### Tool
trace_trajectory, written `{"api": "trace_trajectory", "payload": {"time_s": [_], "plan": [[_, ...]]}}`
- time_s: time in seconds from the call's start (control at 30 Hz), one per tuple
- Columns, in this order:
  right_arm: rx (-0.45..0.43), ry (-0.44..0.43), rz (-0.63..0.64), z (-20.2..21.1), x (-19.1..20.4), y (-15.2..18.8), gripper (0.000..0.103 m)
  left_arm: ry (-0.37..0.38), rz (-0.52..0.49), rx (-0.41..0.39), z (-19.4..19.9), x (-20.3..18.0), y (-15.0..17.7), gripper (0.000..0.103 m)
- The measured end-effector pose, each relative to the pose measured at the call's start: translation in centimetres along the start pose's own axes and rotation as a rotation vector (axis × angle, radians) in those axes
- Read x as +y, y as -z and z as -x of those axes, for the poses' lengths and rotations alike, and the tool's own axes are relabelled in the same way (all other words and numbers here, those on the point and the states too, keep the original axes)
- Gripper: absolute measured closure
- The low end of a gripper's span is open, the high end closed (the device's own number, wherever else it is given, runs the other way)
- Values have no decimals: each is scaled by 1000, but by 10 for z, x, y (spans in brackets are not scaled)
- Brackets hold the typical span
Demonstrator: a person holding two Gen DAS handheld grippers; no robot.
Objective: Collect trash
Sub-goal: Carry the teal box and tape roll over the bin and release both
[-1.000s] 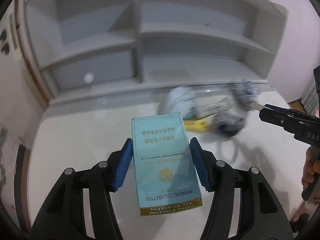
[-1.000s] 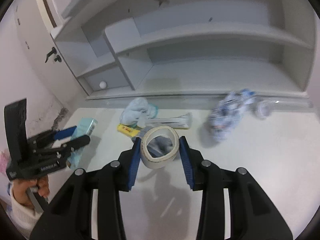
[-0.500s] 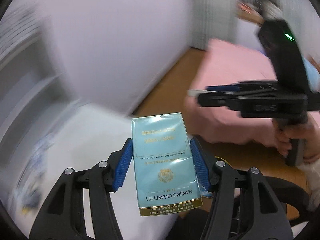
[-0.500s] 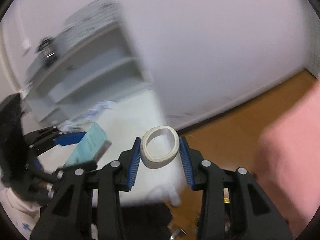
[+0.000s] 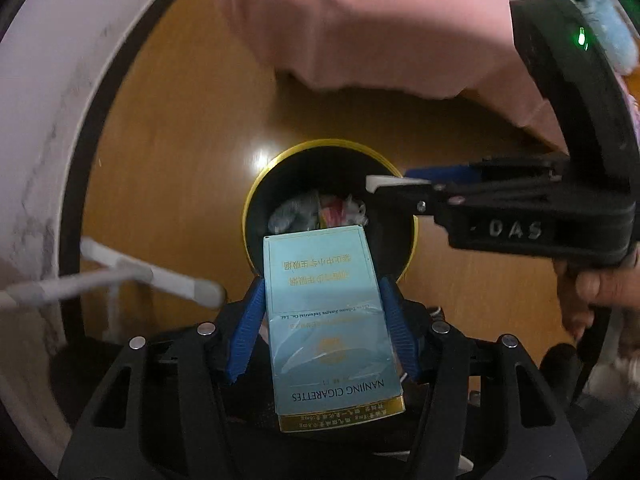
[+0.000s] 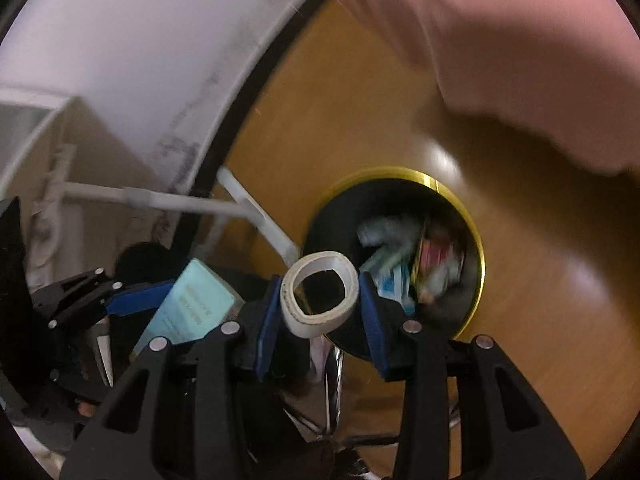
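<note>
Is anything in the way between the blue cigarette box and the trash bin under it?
Nothing visible blocks it. The left tool grips the cigarette box above the open bin. The right tool, clamped on a tape roll, reaches over the bin's far side, clear of the box.

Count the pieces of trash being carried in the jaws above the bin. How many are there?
2. A cigarette pack is clamped in the left gripper, and a tape roll in the right gripper. Both are over the trash bin, which already holds litter.
</note>
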State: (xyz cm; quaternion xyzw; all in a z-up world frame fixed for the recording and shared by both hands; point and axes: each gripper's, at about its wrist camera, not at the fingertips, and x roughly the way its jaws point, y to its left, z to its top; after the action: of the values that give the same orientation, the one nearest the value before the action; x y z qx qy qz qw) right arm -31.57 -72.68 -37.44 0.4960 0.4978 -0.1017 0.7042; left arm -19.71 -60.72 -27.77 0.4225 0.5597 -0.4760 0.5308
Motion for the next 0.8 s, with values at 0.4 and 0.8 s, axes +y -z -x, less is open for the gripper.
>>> {"api": "trace_trajectory", "payload": {"time_s": [0.4,0.8], "plan": [[-55,-28,-130,17,-25,-3,17,7,22,-93,7,-4,-1,10],[-794,311,183,233,137,-22,6,-124,31,-794,276,41,117,7]]}}
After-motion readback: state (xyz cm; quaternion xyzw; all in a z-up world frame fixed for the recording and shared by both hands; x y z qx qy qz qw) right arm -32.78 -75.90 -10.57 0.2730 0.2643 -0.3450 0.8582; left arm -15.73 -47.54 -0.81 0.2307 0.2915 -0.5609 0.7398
